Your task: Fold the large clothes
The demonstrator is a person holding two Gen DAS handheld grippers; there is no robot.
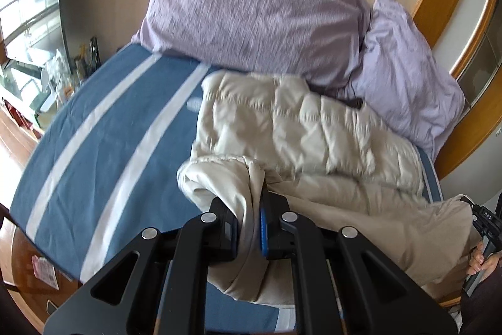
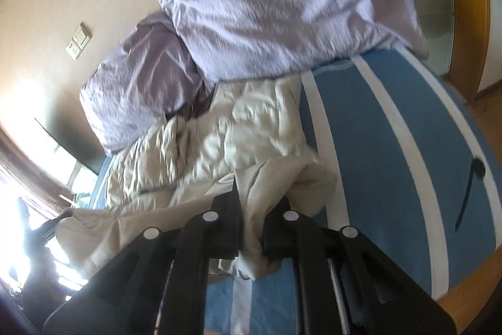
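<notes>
Fabric of the cream quilted jacket (image 1: 282,127) is pinched in both the left claw (image 1: 249,228) and right claw (image 2: 251,228), likely to lift its near edge for folding, while its bulk lies toward twelve o'clock on the blue striped bed (image 1: 94,146) below lilac pillows (image 1: 251,8).

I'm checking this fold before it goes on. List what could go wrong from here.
1. The left gripper and right gripper each pinch only a small bunch of the cream quilted puffer jacket; the slick fabric could slip out.
2. Its far end lies against the lilac pillows, so it might drag them.
3. It might slide on the blue white-striped bedsheet, spoiling the fold.
</notes>
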